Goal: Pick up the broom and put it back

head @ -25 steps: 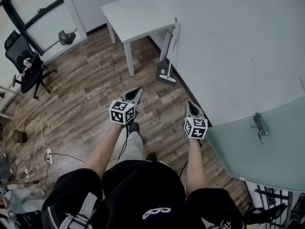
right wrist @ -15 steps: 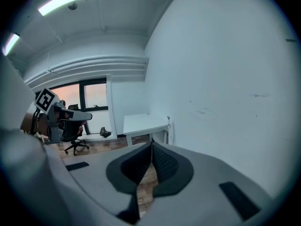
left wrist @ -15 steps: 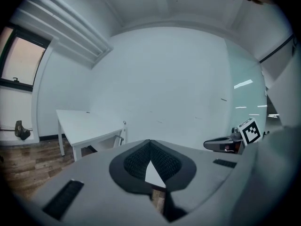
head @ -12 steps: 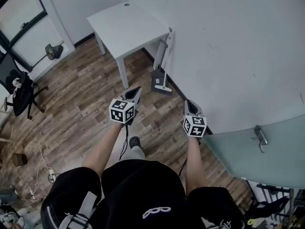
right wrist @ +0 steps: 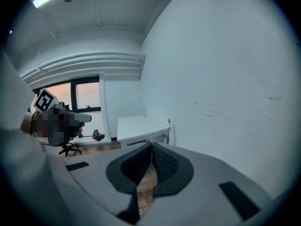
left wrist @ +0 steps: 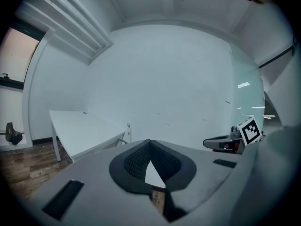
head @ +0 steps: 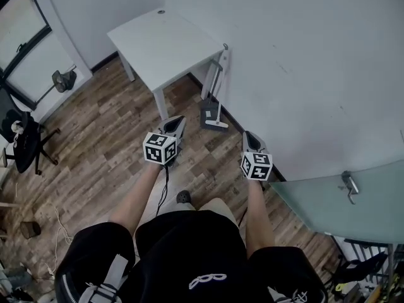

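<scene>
The long-handled broom with a flat dark-grey head (head: 212,116) stands on the brown wood-plank floor (head: 113,125), its head at the foot of the white wall (head: 303,74) and its pale handle slanting up to the near corner of the white rectangular surface on white legs (head: 158,40). Both tongs are held out in front of the person, pointing toward the broom and well apart from it. The left tongs (head: 177,122) are closed tip to tip with nothing between them, as the left gripper view (left wrist: 149,143) shows. The right tongs (head: 250,137) are also pressed together and empty (right wrist: 151,146). A black office chair (head: 22,137) stands far off to the left, and a frosted glass door (head: 341,201) is at the right.
</scene>
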Action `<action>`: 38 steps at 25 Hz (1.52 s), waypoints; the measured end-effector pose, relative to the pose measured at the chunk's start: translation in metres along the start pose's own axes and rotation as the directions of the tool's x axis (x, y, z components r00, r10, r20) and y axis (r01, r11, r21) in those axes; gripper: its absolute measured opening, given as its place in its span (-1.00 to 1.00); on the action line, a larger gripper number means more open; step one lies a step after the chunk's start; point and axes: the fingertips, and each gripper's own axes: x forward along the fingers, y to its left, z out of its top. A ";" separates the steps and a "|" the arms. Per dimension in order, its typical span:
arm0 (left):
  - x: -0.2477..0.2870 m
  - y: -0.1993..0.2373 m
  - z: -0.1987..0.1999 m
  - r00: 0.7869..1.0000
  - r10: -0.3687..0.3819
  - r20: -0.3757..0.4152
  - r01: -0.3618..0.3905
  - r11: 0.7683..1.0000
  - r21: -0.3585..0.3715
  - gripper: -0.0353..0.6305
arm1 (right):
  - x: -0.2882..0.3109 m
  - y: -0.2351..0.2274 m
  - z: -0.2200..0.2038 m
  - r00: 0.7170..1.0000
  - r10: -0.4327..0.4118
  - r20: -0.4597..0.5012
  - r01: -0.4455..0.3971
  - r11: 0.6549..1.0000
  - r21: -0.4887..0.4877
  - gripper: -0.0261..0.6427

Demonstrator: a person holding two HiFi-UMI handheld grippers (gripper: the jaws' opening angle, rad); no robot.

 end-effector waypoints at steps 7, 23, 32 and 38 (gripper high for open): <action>0.025 0.024 0.004 1.000 -0.001 -0.006 0.001 1.000 -0.008 -0.84 | 0.044 -0.004 0.007 1.000 0.003 0.003 -0.003 1.000 -0.001 -0.85; 0.178 0.074 0.060 1.000 0.024 -0.018 -0.025 0.999 -0.026 -0.84 | 0.193 -0.093 0.063 0.999 0.051 0.000 -0.051 0.999 0.019 -0.85; 0.287 0.082 0.085 0.999 0.045 -0.024 -0.046 0.998 -0.032 -0.84 | 0.272 -0.164 0.094 0.995 0.099 -0.009 -0.099 0.995 0.010 -0.85; 0.336 0.088 0.090 0.996 0.085 -0.029 -0.086 0.995 -0.051 -0.84 | 0.319 -0.194 0.101 0.988 0.153 -0.032 -0.153 0.988 0.006 -0.85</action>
